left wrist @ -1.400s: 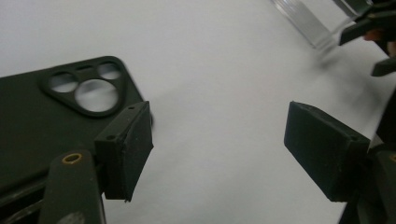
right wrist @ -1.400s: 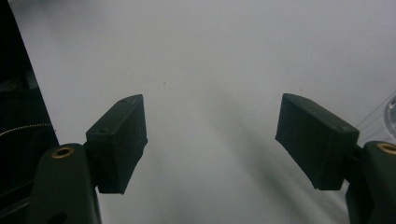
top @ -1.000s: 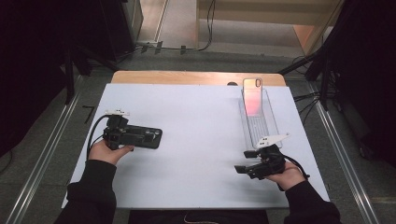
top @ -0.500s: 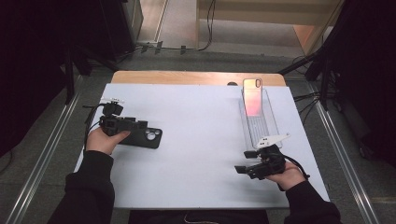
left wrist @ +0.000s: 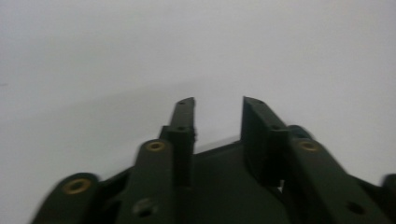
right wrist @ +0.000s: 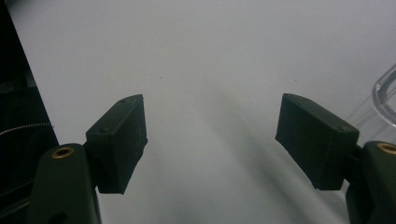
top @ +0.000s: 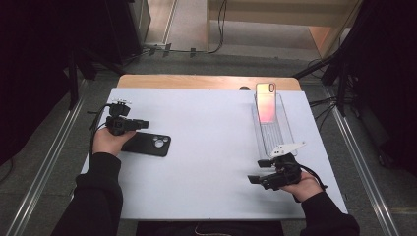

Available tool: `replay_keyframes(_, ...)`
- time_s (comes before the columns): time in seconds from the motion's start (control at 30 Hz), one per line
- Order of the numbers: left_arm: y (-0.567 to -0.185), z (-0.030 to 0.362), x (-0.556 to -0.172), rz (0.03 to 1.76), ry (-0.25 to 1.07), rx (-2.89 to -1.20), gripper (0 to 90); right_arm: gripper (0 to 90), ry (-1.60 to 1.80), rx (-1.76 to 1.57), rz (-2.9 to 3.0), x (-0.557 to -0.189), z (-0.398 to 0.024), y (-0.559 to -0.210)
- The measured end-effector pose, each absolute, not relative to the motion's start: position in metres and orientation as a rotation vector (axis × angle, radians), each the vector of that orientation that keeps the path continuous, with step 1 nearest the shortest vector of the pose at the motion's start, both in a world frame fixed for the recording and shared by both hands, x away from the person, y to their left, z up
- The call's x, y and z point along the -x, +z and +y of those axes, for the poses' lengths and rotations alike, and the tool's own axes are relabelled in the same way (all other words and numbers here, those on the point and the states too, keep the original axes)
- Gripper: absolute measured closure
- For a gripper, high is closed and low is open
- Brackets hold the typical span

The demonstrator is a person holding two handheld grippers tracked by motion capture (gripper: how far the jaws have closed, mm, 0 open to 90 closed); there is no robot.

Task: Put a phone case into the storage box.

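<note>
A black phone [top: 147, 144] lies camera-side up on the white table cover [top: 211, 157], at the left. My left gripper [top: 141, 123] hovers just behind the phone's left end, pointing right. Its jaws have just been closing and now stand a narrow gap apart, with nothing between them in the left gripper view [left wrist: 217, 105]. A dark flat surface [left wrist: 224, 186] shows low between them. My right gripper [top: 255, 179] rests near the front right, pointing left. In the right gripper view [right wrist: 210, 135] its jaws stand wide open over bare white table.
A clear narrow tray [top: 275, 140] runs front to back at the right, with a pink phone [top: 265, 102] leaning upright at its far end. The tray's rim [right wrist: 385, 88] curves in beside the right jaw. Bare wood [top: 206, 81] edges the table's back.
My left hand and gripper have drawn back to the left off the black phone, which stays flat on the table. The right hand has not moved.
</note>
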State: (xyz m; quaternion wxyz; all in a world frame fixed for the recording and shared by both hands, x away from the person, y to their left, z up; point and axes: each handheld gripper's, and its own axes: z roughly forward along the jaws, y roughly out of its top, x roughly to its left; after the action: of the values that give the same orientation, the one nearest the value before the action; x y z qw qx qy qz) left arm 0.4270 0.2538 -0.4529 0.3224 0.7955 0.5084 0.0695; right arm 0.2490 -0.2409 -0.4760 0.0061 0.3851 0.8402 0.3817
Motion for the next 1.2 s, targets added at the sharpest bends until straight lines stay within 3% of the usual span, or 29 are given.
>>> replay_keyframes(0.1, -0.457, 0.260, -0.431, 1.371, 0.202, -2.106, 90.0, 22.6, 1.192, -1.204, 2.628, -0.248, -0.242, -0.476)
replay_keyframes(0.6, -0.476, 0.273, -0.436, 1.454, 0.192, -2.150, 90.0, 22.6, 1.197, -1.218, 2.624, -0.245, -0.244, -0.477)
replay_keyframes(1.2, -0.477, 0.282, -0.407, 1.470, 0.151, -2.145, 89.9, 22.6, 1.207, -1.188, 2.637, -0.253, -0.239, -0.476)
